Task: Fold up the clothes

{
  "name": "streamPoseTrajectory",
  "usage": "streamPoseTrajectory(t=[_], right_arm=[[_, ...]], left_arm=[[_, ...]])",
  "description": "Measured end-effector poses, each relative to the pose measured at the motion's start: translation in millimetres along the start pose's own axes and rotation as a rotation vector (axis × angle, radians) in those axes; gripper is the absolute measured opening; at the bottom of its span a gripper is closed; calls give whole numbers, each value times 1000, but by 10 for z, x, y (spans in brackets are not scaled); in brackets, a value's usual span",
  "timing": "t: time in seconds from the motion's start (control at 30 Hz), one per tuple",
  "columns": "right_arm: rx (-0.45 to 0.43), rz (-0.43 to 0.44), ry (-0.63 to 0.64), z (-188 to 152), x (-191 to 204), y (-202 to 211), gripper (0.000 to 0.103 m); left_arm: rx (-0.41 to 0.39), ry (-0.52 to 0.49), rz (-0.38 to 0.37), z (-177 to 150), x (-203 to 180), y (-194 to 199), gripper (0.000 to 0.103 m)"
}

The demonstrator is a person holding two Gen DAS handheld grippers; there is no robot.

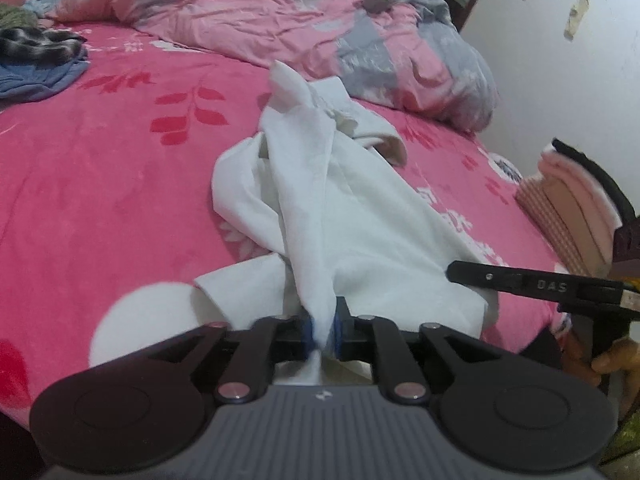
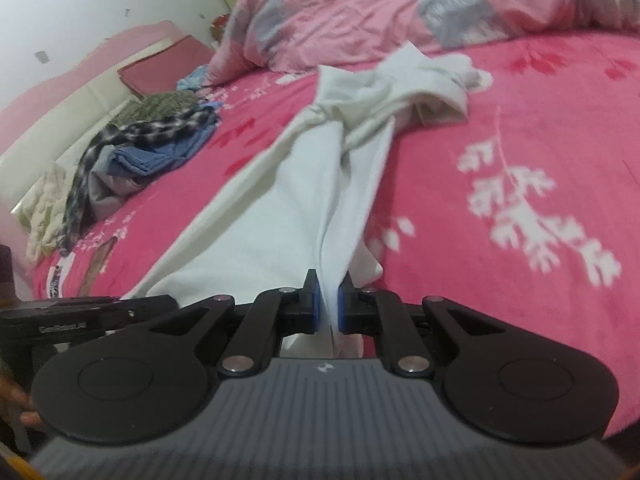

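On the near edge of a bed spread with a plush pink blanket (image 1: 100,184) printed with red and white leaf sprigs: one white garment (image 1: 320,200), soft thin fabric, crumpled and drawn into long ridges toward both tools, its far end bunched in loose folds. Left gripper (image 1: 322,330), black linkage arms, blue pads, angled down over the bed, pads pinching a gathered ridge of the white cloth; a tail of cloth hangs beneath. Right gripper (image 2: 328,308), same build, likewise tilted downward, pads pressed together on a taut vertical fold of the same garment (image 2: 304,184). Each tool shows at the other's side edge as a flat black bar, held close alongside. Fingers of a hand (image 1: 612,360) visible at the left view's right margin. Behind: rumpled pink-and-grey quilt (image 1: 248,12), creased cotton. Far left: heap of clothes (image 2: 132,152), blue, checked and knitted pieces. Right margin: stack of folded clothes (image 1: 572,204), pink and checked.
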State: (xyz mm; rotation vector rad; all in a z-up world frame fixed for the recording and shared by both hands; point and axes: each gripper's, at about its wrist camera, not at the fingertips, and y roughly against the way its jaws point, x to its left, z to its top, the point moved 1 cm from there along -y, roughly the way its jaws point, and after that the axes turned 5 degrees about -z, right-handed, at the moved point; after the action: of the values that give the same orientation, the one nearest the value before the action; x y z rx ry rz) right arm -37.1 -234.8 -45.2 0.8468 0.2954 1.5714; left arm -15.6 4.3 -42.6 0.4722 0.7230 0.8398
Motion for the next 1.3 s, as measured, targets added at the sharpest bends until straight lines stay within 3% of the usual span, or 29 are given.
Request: streamPoseTrajectory(t=[0.03, 0.07, 0.1, 0.2, 0.33, 0.4, 0.53, 0.63, 0.7, 0.8, 1.03, 1.3], right_arm=[[5, -10, 1, -23, -18, -6, 8], [7, -16, 4, -31, -32, 3, 10], [9, -21, 8, -38, -46, 12, 12], [3, -25, 10, -20, -113, 81, 24], [-65, -26, -3, 112, -223, 217, 45], [-92, -32, -26, 229, -293, 221, 47], [-130, -22, -81, 466, -427, 173, 50], [-122, -10, -115, 642, -464, 10, 50], [-110, -11, -133, 735, -467, -121, 50], [-91, -2, -170, 857, -466, -309, 50], [-80, -13, -230, 1119, -496, -616, 50], [-87, -38, -261, 1659, -658, -1045, 50]], left_arm=[[-5, -7, 5, 0, -16, 12, 37], [-20, -17, 8, 8, -37, 41, 55], [-41, -31, 13, 18, -58, 69, 62], [-86, -73, 30, 63, -111, 112, 64], [-93, -58, 54, 156, -111, -9, 64], [-90, -50, 70, 198, -93, -101, 63], [-79, -57, 116, 273, -75, -256, 57], [-74, -42, 110, 325, -23, -369, 45], [-64, -30, 106, 344, 27, -443, 18], [-54, -5, 105, 348, 138, -512, 3], [-151, 119, 145, 333, 536, -257, 2], [-165, 173, 263, 352, 885, -137, 2]])
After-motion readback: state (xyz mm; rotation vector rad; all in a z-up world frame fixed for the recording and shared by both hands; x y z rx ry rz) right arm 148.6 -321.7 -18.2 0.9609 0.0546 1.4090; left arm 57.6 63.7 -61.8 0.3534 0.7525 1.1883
